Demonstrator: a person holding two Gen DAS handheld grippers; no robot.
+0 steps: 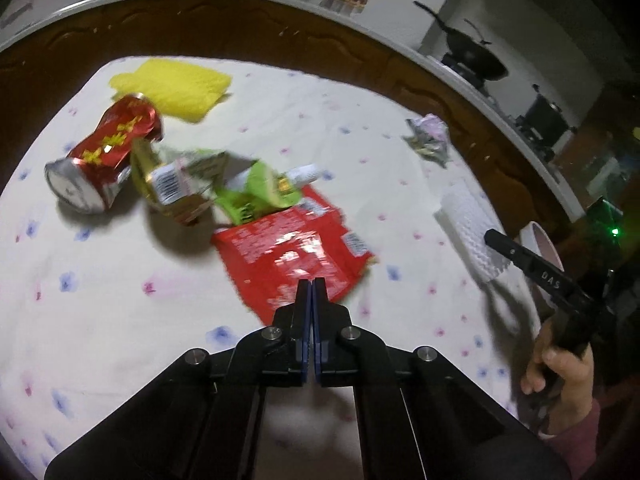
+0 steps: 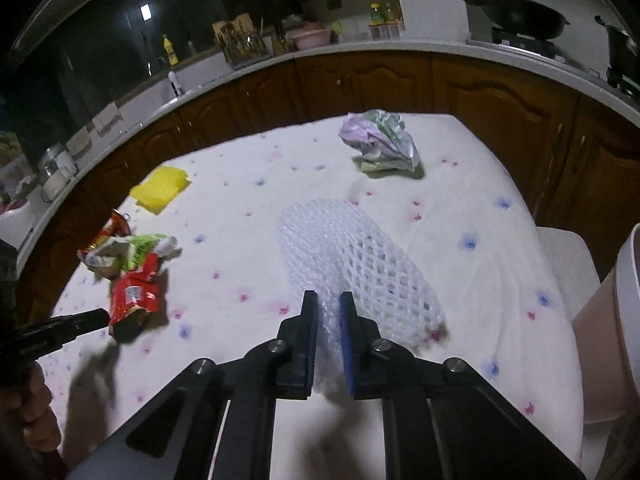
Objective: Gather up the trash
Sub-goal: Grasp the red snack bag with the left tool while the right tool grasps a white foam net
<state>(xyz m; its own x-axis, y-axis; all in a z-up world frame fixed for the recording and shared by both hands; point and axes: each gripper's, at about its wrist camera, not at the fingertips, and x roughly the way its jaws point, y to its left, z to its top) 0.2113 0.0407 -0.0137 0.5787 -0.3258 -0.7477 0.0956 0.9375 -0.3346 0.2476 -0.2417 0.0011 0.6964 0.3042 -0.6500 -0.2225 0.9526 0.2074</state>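
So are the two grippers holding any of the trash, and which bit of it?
The right gripper pinches the near end of the white foam net. The left gripper is shut at the red wrapper's near edge; a hold cannot be told.

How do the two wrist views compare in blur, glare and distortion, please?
Left wrist view: motion blur smears the red wrapper and crushed can, glare on the wrapper's foil. Right wrist view: sharper, the foam net crisp, the wrapper pile soft. Both: fisheye bends the counter edge, corners dark.
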